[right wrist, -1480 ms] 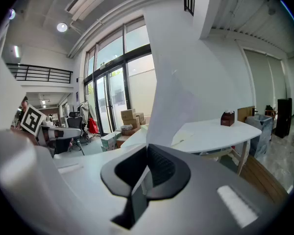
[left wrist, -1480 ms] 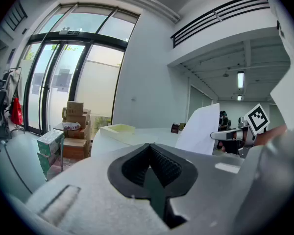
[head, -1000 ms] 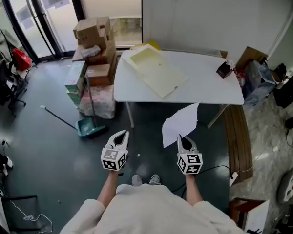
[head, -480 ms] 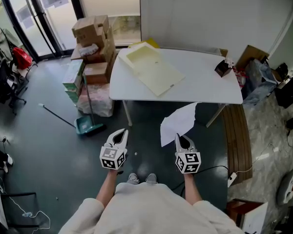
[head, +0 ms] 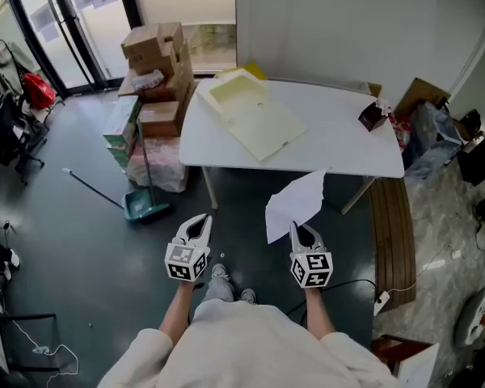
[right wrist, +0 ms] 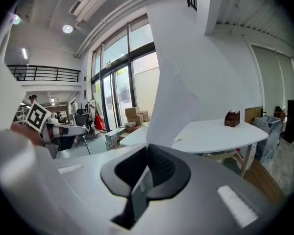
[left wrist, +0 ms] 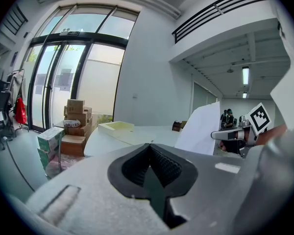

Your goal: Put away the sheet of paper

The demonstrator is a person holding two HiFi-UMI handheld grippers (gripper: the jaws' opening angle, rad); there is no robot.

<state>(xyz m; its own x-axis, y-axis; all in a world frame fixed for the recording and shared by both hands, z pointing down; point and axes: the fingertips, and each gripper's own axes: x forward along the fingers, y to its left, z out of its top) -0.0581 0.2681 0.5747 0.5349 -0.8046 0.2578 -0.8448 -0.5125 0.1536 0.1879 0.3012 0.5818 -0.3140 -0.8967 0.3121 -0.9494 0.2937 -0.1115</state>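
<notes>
Open office-type workspace: white table (head: 339, 140) far centre, stacked cardboard boxes (head: 155, 51) far left, glass doors (head: 65, 23), mezzanine railing (right wrist: 44, 73).

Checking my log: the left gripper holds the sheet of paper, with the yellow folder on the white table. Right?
No: the right gripper holds the sheet of paper, as the right gripper view shows. The yellow folder is on the white table.
</notes>
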